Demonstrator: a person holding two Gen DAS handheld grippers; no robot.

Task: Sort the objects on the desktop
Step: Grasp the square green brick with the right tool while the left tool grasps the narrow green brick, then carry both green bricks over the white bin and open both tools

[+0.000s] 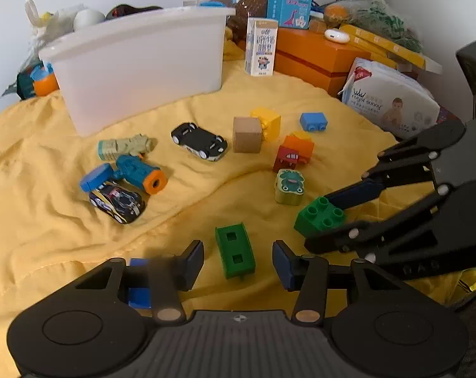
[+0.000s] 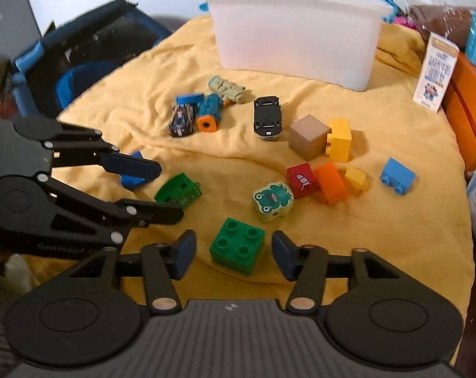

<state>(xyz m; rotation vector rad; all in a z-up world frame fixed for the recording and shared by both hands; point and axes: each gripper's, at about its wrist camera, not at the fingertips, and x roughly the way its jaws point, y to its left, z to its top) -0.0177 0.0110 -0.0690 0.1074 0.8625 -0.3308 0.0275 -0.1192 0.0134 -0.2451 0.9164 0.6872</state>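
Toys lie scattered on a yellow cloth [image 1: 48, 236]. My left gripper [image 1: 238, 260] is open, its jaws on either side of a green hollow block [image 1: 235, 250], not touching it. My right gripper [image 2: 233, 252] is open around a green studded brick [image 2: 237, 245], which also shows in the left wrist view [image 1: 319, 215]. A blue piece [image 1: 139, 283] lies under the left finger. A white bin [image 1: 143, 63] stands at the back. Between lie a frog block [image 2: 273, 201], a red block [image 2: 301, 179], an orange block [image 2: 331, 182], a wooden cube [image 2: 308, 137], yellow brick [image 2: 340, 140], blue brick [image 2: 398, 176] and toy cars [image 2: 267, 118].
A milk carton [image 1: 261, 47], an orange box [image 1: 313, 53] and a wipes pack [image 1: 392, 100] crowd the back right. Two toy guns [image 1: 137, 170] and a dark toy car [image 1: 116, 201] lie at the left. A dark chair [image 2: 80, 53] stands beyond the cloth's left edge.
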